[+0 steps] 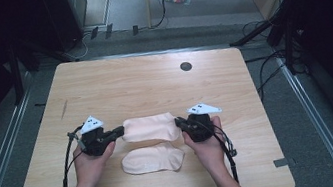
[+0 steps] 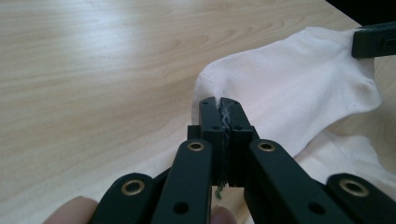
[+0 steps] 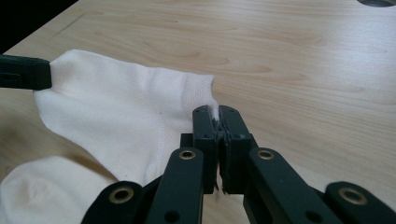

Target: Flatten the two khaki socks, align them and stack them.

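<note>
Plainly the upper sock [image 1: 150, 128] is a soft, light, limp thing: knit cloth that sags wherever nothing carries it and folds at the least slack. It hangs stretched between the two grippers near the front of the bench [image 1: 151, 75], just beyond a second sock [image 1: 152, 159] that lies flat nearer the person. By my judgement the hems at either end are the right places to take it, since a pinch in the middle would let both ends droop.

The left gripper [image 2: 223, 106] has its jaws pressed together on the sock's left end, a sliver of white cloth showing in the seam between them. The right gripper [image 3: 217, 114] is clamped the same way on the ribbed cuff edge at the right end.

From the high view one reads the layout: both hands, one sock held between them, and the other sock lying below. The gripper views give what that view cannot: how little cloth each pinch holds, the ribbing of the cuff, and the opposite gripper's black tip [image 3: 25, 72] biting the far corner.
</note>
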Tool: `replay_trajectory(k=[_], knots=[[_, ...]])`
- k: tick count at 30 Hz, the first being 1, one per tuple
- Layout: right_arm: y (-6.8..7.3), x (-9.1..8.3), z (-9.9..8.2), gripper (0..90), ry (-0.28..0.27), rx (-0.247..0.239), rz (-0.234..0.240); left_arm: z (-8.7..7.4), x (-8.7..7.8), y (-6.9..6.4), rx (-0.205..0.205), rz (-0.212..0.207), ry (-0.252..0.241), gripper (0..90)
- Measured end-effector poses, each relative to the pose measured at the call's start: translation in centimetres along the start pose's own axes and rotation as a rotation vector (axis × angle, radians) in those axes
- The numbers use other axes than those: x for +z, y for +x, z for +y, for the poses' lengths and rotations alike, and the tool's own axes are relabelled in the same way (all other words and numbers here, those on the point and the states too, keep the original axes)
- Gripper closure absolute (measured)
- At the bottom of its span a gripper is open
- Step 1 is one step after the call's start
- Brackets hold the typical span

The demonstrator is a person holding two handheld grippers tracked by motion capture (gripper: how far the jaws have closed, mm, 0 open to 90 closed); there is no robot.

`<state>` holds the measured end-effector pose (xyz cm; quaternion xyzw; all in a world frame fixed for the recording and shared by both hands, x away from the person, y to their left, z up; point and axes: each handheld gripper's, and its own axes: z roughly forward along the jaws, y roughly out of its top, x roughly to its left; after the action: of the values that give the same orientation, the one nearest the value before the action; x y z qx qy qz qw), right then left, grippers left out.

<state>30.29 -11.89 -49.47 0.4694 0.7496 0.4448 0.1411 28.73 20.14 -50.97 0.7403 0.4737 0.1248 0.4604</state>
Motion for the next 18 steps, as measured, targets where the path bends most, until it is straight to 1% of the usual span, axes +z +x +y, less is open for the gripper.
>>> replay_trajectory(k=[2, 3, 4, 5, 7, 9, 11, 13, 15, 16, 18], knots=[[0.1, -0.2, -0.2, 87.7, 0.002, -0.004, 0.005, -0.7, -0.5, -0.3, 0.004, -0.005, 0.009, 90.0], [0.4, -0.7, -0.9, 87.8, 0.008, 0.001, 0.012, -1.3, -0.9, -0.6, 0.003, -0.013, 0.011, 90.0], [0.4, -0.7, -0.9, 87.8, 0.008, 0.001, 0.012, -1.3, -0.9, -0.6, 0.003, -0.013, 0.011, 90.0], [0.5, -1.0, -1.5, 87.8, 0.015, -0.002, 0.021, -1.9, -1.4, -0.9, -0.003, -0.022, 0.013, 90.0], [0.6, -1.2, -1.7, 87.8, 0.017, 0.0, 0.023, -2.2, -1.7, -1.1, -0.005, -0.026, 0.017, 90.0], [0.8, -1.6, -2.6, 87.8, 0.025, -0.007, 0.028, -2.5, -2.0, -1.5, -0.002, -0.037, 0.025, 90.0], [0.8, -2.0, -3.1, 87.8, 0.031, 0.003, 0.029, -2.9, -2.3, -1.9, 0.014, -0.034, 0.033, 90.0], [0.9, -2.3, -3.6, 87.9, 0.038, 0.002, 0.032, -3.3, -2.7, -2.1, 0.006, -0.05, 0.041, 90.0], [1.0, -2.7, -3.9, 87.8, 0.041, 0.002, 0.039, -3.5, -3.0, -2.3, 0.014, -0.046, 0.039, 90.0], [1.1, -2.9, -4.1, 87.9, 0.043, 0.001, 0.04, -3.7, -3.2, -2.4, 0.01, -0.056, 0.046, 90.0], [1.4, -3.1, -4.5, 87.9, 0.057, -0.01, 0.042, -4.0, -3.4, -2.5, 0.012, -0.056, 0.052, 90.0]])
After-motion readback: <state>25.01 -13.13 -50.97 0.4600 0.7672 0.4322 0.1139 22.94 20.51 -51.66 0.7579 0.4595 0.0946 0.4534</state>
